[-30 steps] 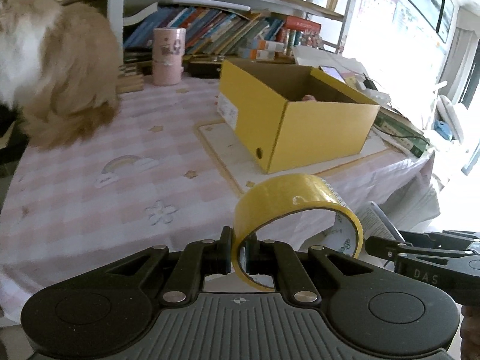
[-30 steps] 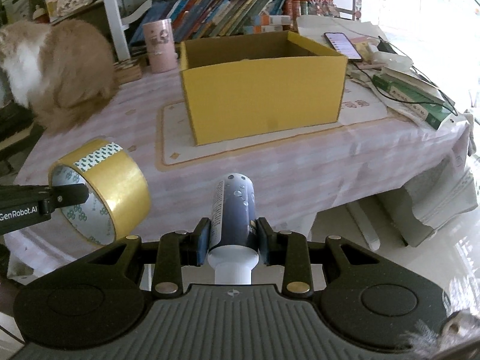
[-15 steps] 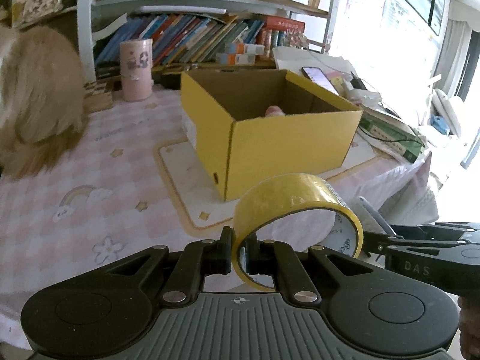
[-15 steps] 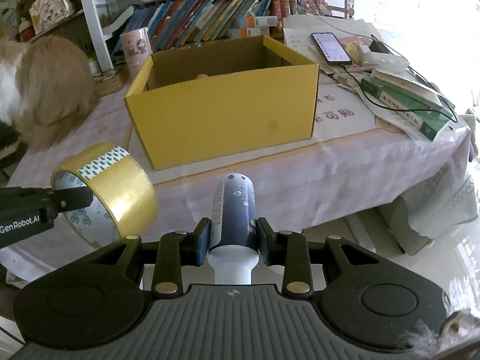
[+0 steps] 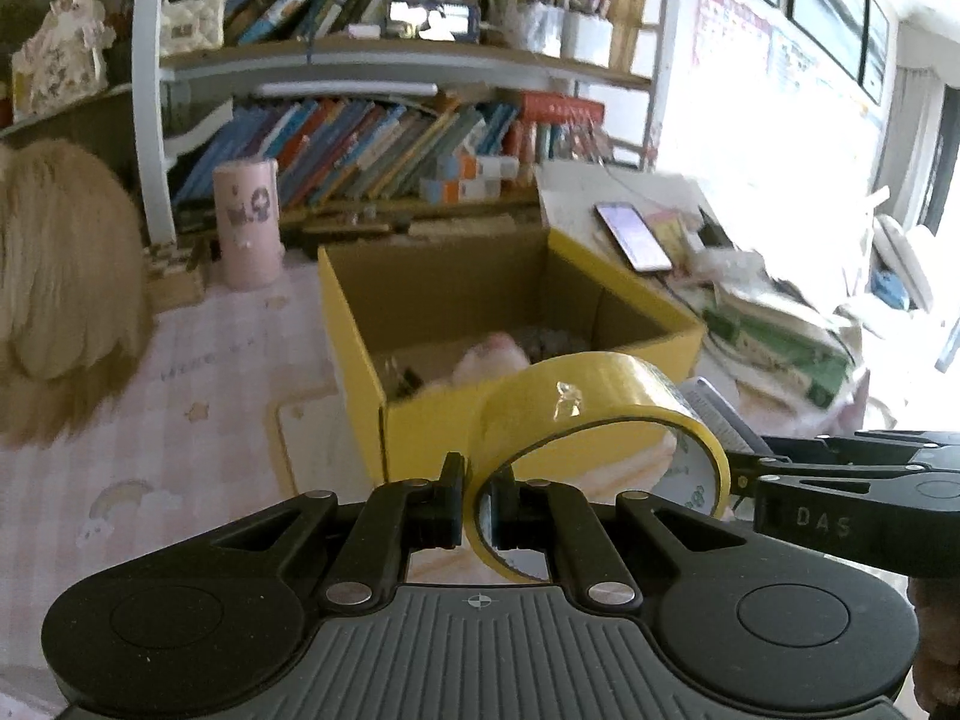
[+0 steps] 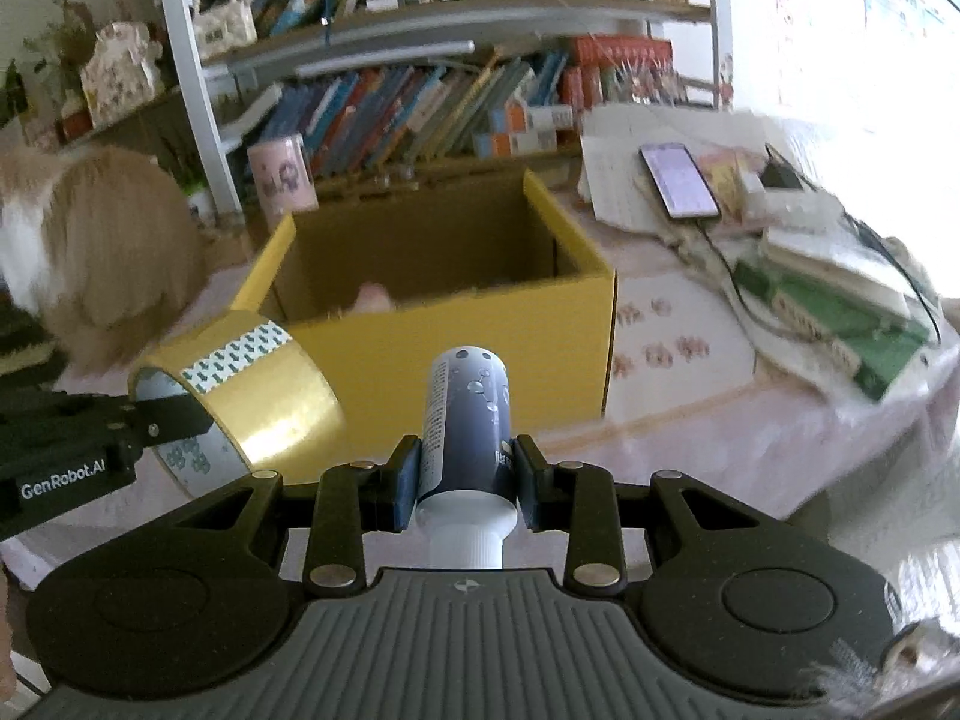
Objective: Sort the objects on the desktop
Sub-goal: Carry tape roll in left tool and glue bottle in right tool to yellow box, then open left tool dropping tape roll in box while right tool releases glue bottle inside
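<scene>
— As both tongs are loaded, where do you see the danger?

— With the left gripper (image 5: 477, 507). Its fingers are pressed on only the thin wall of the tape roll (image 5: 591, 414), so most of the roll hangs out to the right of them. A quick tilt could make it swing or slip out.

— And the right gripper (image 6: 465, 474)?

— It pinches the dark bottle (image 6: 467, 420) around the body, white cap toward the palm. This looks firmer, but the surface is smooth and round.

— The yellow box (image 6: 480, 348) is where?

— Just ahead of both tongs, open, with a pink thing already inside. The tape roll is close to the tips of the right tong; they may bump above the box.

— Anything else?

— The furry animal (image 6: 102, 252) stands ahead and left, beside the box. It could move in.
</scene>
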